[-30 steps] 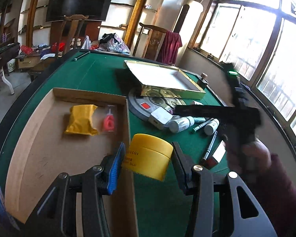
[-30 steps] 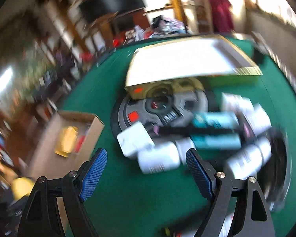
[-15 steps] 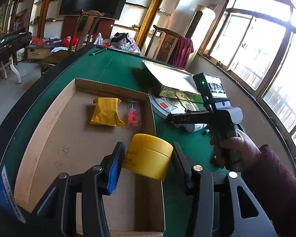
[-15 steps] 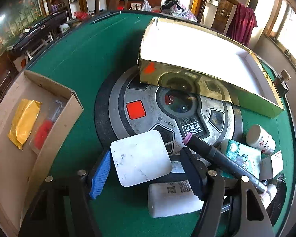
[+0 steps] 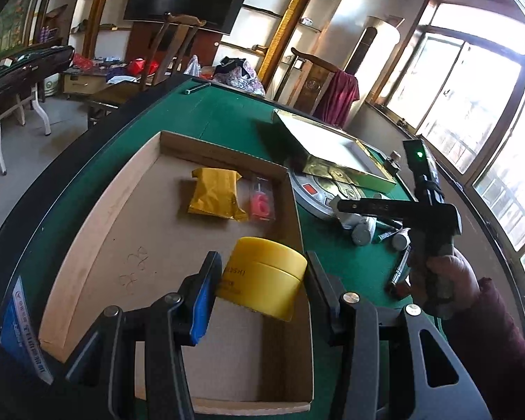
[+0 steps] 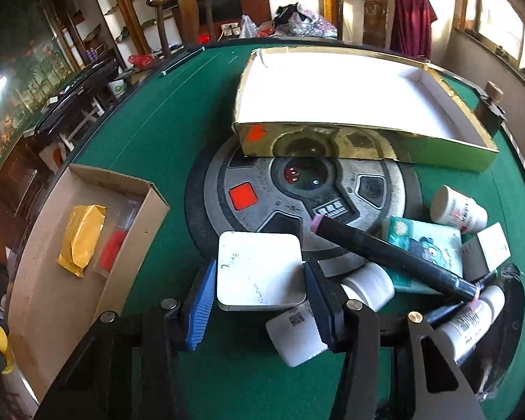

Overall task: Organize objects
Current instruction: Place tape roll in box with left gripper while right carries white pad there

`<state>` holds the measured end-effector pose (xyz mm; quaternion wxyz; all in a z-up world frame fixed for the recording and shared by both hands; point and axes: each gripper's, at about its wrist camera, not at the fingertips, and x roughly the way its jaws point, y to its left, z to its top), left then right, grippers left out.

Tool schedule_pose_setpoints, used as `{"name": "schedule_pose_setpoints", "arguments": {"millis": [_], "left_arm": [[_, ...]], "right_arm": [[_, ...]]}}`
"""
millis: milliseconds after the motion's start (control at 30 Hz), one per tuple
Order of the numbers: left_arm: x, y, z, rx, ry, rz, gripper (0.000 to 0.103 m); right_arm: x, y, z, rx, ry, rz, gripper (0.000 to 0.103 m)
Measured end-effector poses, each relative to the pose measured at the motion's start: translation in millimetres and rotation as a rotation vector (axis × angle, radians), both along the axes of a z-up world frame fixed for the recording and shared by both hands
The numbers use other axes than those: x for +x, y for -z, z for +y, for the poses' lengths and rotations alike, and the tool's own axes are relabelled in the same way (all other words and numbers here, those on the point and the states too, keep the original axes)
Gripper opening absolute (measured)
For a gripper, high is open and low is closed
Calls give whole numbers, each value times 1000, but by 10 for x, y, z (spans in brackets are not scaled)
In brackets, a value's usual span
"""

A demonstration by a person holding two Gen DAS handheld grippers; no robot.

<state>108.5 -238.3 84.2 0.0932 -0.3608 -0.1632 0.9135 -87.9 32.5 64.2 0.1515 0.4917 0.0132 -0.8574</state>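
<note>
Yellow jar [image 5: 265, 281] sits gripped in your left hand-held gripper [image 5: 260, 292], lower centre; your right hand-held gripper [image 6: 259, 292], jaws just closing, brackets the white square box [image 6: 259, 273].

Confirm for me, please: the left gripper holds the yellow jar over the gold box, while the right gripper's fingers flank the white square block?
Not quite: in the left wrist view the left gripper holds the yellow jar over the cardboard box, not the gold one. The rest stands.
</note>
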Motion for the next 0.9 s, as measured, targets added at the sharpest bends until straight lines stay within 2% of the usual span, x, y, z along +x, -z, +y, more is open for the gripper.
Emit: {"name": "schedule_pose_setpoints", "arguments": {"millis": [200,267,400,500,633,900], "left_arm": [[12,-7,-56,-7,-11,-2,47],[-13,-31,-80,-21,-15,-2,47],[-181,-96,-178,-92,-31,-5,47],[-391,-142,-263,-163,-45,-8,47],[-769,-78,-402,-179,-46,-69,47],[-1601,267,-488,-207,-60,-208,47]], "right_arm": [[133,-158,28,-79,8,17,55],[211,-293,-16,-102,-9,35,55],[329,-510,-182,-141,-55,67,55],[385,-592,-334,-177,-98,58,55],[409,-542,-565,-212,-147,26,55],[441,-248,-1092,-229,-216,-50,55]]}}
